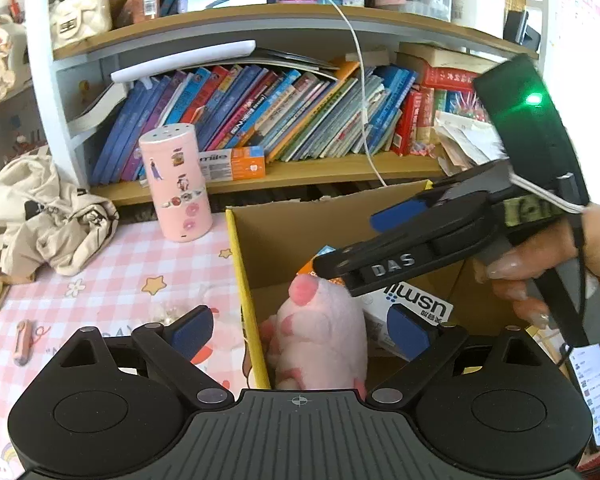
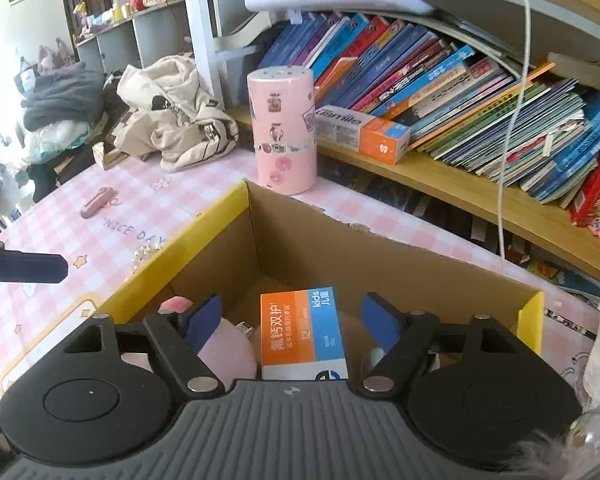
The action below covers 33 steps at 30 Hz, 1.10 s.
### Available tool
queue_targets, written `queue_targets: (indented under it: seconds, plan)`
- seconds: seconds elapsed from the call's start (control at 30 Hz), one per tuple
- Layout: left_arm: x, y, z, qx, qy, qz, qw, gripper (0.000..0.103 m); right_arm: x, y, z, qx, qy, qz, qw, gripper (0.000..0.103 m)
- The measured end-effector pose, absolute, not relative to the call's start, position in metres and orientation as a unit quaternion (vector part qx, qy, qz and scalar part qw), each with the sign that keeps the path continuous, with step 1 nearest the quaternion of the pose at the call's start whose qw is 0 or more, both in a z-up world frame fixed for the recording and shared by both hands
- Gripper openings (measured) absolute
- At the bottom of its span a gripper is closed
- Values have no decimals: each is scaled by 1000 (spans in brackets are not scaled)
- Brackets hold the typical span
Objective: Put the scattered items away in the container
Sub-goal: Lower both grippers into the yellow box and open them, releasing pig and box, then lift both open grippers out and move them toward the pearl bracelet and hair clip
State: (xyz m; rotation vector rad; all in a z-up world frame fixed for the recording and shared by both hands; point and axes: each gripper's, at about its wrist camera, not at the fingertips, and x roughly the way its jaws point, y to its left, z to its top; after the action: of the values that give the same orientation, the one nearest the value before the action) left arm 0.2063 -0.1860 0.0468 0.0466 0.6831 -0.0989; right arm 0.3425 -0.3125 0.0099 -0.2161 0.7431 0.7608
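Note:
An open cardboard box with a yellow rim (image 1: 247, 300) (image 2: 204, 220) stands on the pink checked tablecloth. Inside it lie a pink plush paw (image 1: 324, 332) (image 2: 228, 350) and an orange-and-blue toothpaste carton (image 2: 302, 332) (image 1: 416, 308). My left gripper (image 1: 300, 332) is open over the box's left wall, its pads well apart from the plush below. My right gripper (image 2: 292, 320) (image 1: 360, 240) hangs open over the carton, with a gap at each pad. A left fingertip (image 2: 24, 266) shows at the edge of the right wrist view.
A pink cylinder tin (image 1: 176, 184) (image 2: 284, 132) stands behind the box. A small pink item (image 1: 23, 342) (image 2: 98, 202) and a clear trinket (image 1: 168, 312) (image 2: 144, 254) lie on the cloth. Beige fabric (image 1: 48, 216) is heaped left. Bookshelf (image 1: 300, 172) and dangling white cable (image 1: 360, 92) are behind.

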Motion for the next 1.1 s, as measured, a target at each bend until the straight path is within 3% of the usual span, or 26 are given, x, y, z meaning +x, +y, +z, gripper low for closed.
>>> queue_targets:
  seconds: [0.37,0.7,1.1]
  plan:
    - [188,-177,52,6,308,-66,949,96,302,-341,23,-74,342,299,888,88]
    - [157,-144,55,-39,285,-96,953,97,247,-358,41,-60,309,213,925,90]
    - [120,-122,54,-2,283,-134,950,100,177,-340,34,-63,314,148,936,95]
